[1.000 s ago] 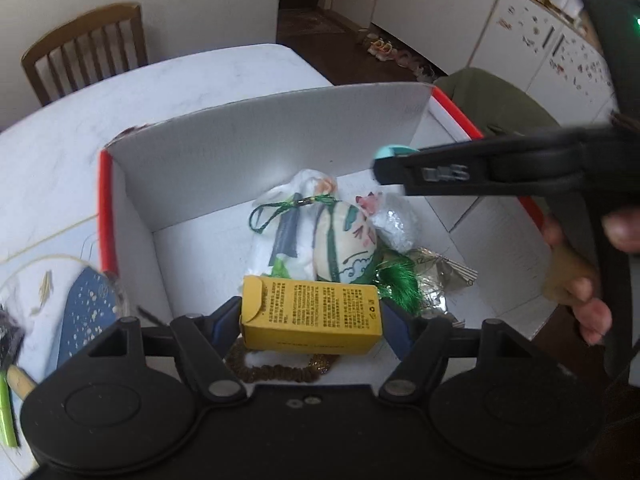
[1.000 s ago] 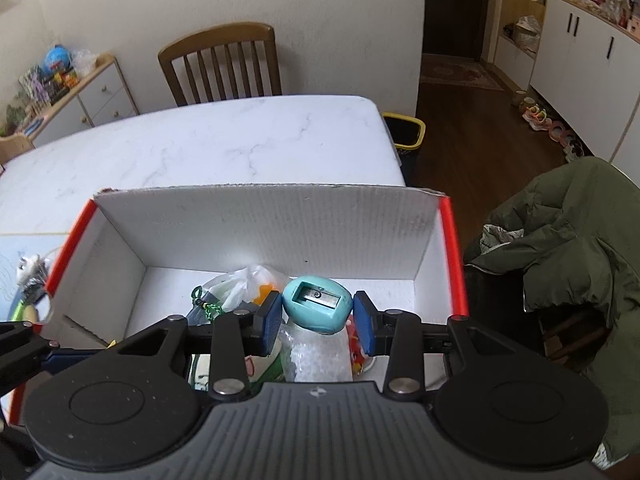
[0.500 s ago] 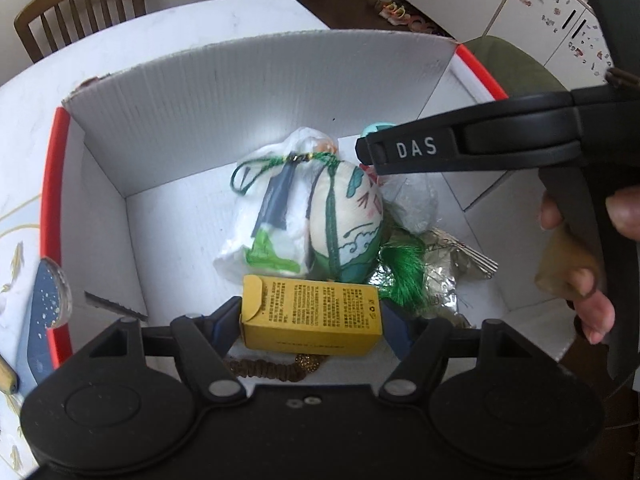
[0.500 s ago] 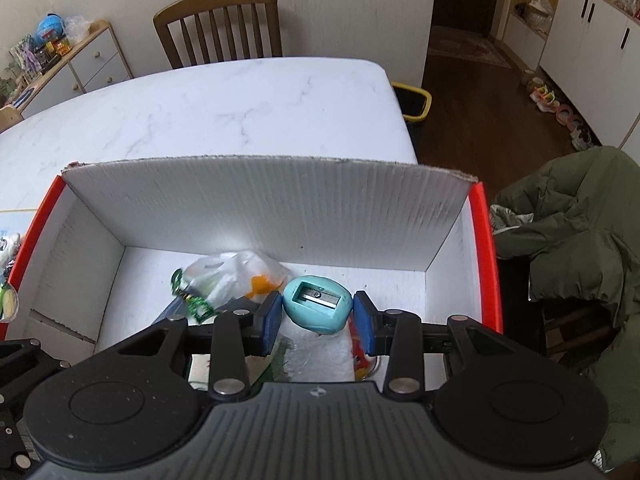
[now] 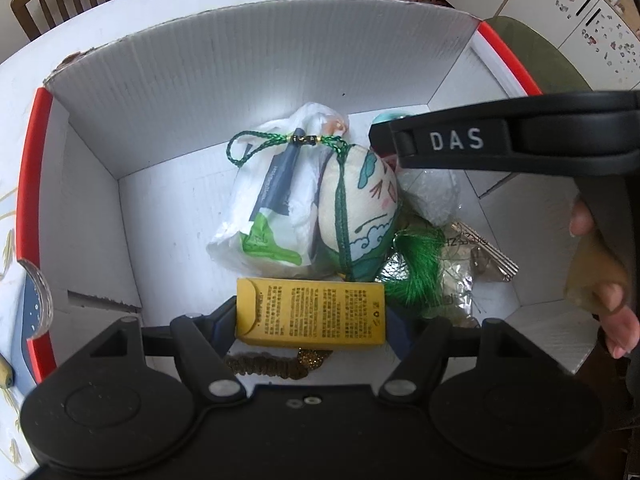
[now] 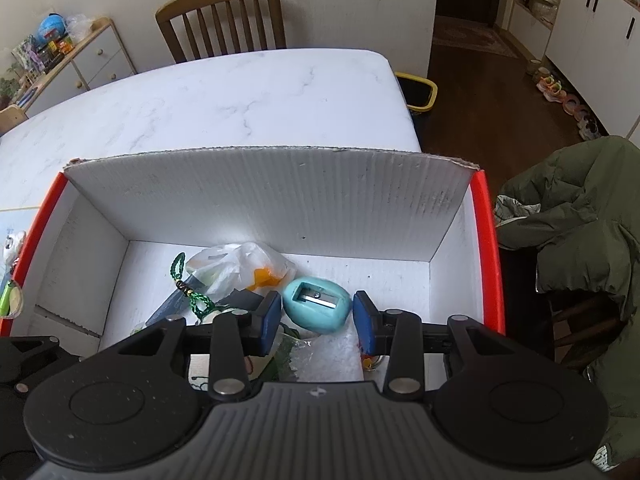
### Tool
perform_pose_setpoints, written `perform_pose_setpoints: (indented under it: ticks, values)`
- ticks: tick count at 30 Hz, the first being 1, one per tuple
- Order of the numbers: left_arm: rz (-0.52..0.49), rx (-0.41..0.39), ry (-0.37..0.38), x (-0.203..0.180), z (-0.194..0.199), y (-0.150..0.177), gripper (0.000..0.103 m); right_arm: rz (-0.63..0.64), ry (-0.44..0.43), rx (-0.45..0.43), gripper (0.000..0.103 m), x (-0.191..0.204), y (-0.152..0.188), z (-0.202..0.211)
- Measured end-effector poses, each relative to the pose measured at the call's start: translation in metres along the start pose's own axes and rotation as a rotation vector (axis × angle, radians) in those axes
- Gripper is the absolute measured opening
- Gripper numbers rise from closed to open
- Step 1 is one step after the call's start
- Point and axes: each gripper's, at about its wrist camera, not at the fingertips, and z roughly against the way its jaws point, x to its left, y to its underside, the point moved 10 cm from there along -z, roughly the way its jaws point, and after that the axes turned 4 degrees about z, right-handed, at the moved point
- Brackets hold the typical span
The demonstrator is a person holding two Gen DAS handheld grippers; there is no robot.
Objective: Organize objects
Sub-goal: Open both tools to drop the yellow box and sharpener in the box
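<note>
Box (image 5: 312, 312), sharpener (image 6: 318, 306) — both gripped

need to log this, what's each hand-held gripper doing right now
Left hand-held gripper: closed on the yellow carton.
Right hand-held gripper: cannot tell; teal pencil sharpener between its pads.

the left gripper (image 5: 311, 312) clamps a yellow carton (image 5: 311, 311) over the white box (image 5: 256, 80); at twelve o'clock lie a plastic bag (image 5: 276, 216) and stuffed pouch (image 5: 360, 208); the right gripper (image 5: 500, 142) crosses at two o'clock.
</note>
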Motion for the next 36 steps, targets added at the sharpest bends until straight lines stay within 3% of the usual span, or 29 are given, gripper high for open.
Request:
perform_pose_setpoints:
  ticks: [10,26,36]
  values:
    - [-0.012,-0.060,0.005,-0.003,0.016,0.002,0.083,0.010,-0.012,-0.035,0.047,0.004,0.005,0.020]
    - [-0.064,-0.255,0.038,-0.022,0.068,-0.002,0.087,0.013,-0.034,-0.116,0.058,0.013,0.008,0.071]
    - [-0.055,-0.358,0.045,-0.008,0.107,0.007,0.088,0.042,-0.077,-0.189,0.063,0.029,0.013,0.109]
